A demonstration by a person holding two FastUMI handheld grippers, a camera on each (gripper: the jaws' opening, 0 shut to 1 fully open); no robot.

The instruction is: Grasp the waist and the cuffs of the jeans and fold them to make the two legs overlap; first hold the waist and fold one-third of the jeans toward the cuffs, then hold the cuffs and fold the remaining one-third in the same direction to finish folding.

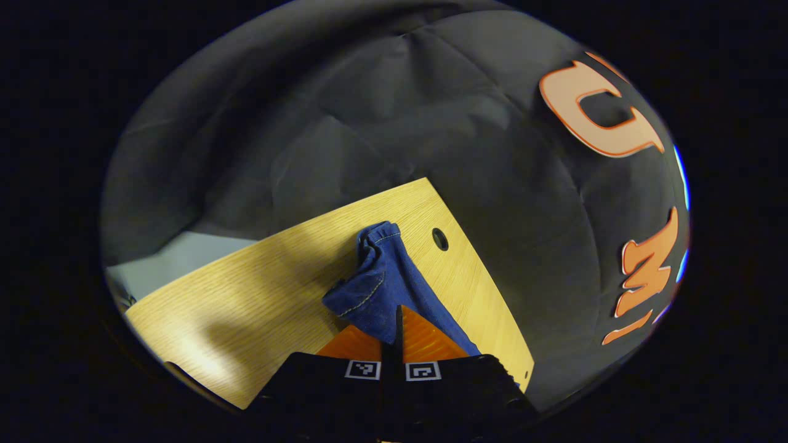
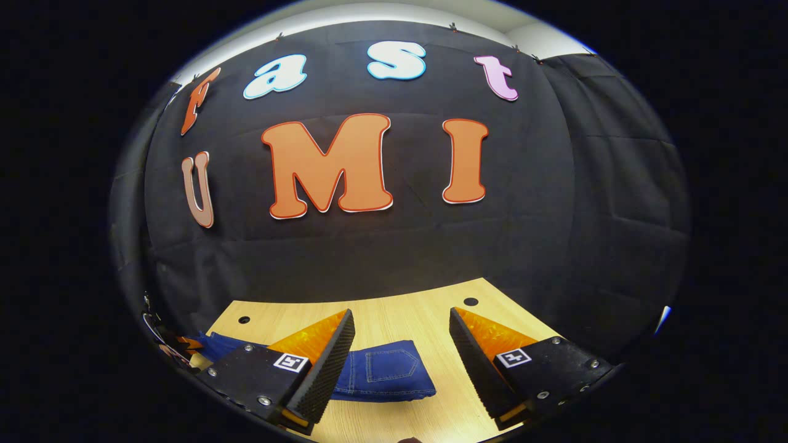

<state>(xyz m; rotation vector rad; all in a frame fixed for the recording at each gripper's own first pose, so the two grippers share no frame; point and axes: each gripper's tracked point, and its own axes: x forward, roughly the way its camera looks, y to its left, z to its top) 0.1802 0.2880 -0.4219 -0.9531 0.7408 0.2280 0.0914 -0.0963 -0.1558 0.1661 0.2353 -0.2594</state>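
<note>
The left gripper (image 1: 398,320) is closed tight on a bunched blue hem of the one pair of jeans (image 1: 386,277) near the wooden table's (image 1: 258,289) far edge, while the right gripper (image 2: 401,344) is spread wide, holding nothing, over the pocket end, with bare wood beyond.

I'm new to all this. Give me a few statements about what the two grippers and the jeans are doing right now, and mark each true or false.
1. The left gripper is shut on the jeans. True.
2. The right gripper is clamped on the jeans. False: its fingers stand wide apart, holding nothing.
3. The jeans lie on a wooden table. True.
4. The jeans are red. False: they are blue denim.
5. A back pocket shows between the right gripper's fingers. True.
</note>
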